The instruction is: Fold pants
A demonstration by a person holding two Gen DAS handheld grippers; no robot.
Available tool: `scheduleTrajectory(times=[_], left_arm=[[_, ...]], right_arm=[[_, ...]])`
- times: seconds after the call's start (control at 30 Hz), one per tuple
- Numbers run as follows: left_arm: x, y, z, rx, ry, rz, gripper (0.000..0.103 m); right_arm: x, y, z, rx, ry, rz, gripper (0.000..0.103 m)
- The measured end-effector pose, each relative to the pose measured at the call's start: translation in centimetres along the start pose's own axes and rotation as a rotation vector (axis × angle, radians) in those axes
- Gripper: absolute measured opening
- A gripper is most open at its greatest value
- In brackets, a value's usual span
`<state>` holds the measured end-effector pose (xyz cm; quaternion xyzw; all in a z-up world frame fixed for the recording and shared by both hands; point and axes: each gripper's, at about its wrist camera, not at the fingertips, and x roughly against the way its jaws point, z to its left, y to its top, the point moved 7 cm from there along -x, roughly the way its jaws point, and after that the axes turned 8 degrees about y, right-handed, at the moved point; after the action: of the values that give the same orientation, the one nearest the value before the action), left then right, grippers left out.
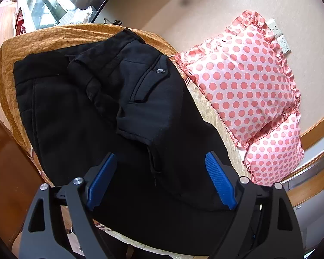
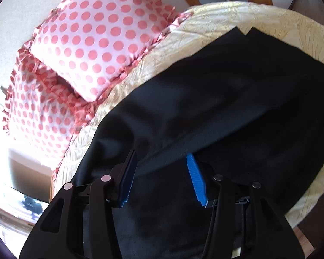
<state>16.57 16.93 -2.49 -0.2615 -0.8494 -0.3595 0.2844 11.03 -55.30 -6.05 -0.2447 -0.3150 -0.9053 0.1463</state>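
Observation:
Black pants [image 1: 118, 116] lie spread on the bed, waistband and a buttoned back pocket [image 1: 159, 71] toward the far end in the left wrist view. My left gripper [image 1: 161, 157] is open, its blue pads wide apart just above the pants' near part. In the right wrist view the pants' legs [image 2: 237, 108] stretch across the bed to the hems at the upper right. My right gripper [image 2: 162, 153] is open above the dark cloth, nothing between its pads.
Two pink polka-dot pillows [image 1: 244, 82] lie at the head of the bed, also in the right wrist view [image 2: 97, 36]. A cream bedspread [image 2: 270, 17] and an orange patterned blanket [image 1: 49, 38] cover the bed. A wooden floor [image 1: 8, 172] lies to the left.

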Motion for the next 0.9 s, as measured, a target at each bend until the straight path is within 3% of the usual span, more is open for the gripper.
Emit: scheduleTrajectory(times=[0.07,0.1,0.3,0.4,0.5,0.63,0.9], left_arm=[[-0.2,0.0,-0.1,-0.002,0.002,0.007,0.085],[-0.3,0.0,-0.2,-0.002,0.001,0.01,0.085],[-0.4,-0.3,-0.6,-0.011,0.015,0.018,0.085],[-0.5,-0.4,-0.6,-0.016,0.026,0.02,0.085],[-0.6,-0.5,-0.4,-0.025,0.037,0.024,0.085],[-0.6,-0.5,-0.2,-0.038,0.039,0.031,0.085],[-0.8,1.3,1.5,0.094,-0.064,0.121,0.085]], right_arm=[[-0.2,1.3,0.0,0.055,-0.029,-0.044,0.005],[-0.1,2.0,0.1,0.071,-0.027,-0.061,0.003],[5.6,6.6,1.7,0.131,0.033,-0.22,0.003],[9.5,6.8,1.4,0.136,0.044,-0.277,0.003],[10.5,4.8,-0.2,0.116,0.008,-0.253,0.003],[9.0,1.3,-3.6,0.12,-0.108,-0.163,0.003],[7.5,0.9,-4.1,0.129,-0.138,-0.132,0.003]])
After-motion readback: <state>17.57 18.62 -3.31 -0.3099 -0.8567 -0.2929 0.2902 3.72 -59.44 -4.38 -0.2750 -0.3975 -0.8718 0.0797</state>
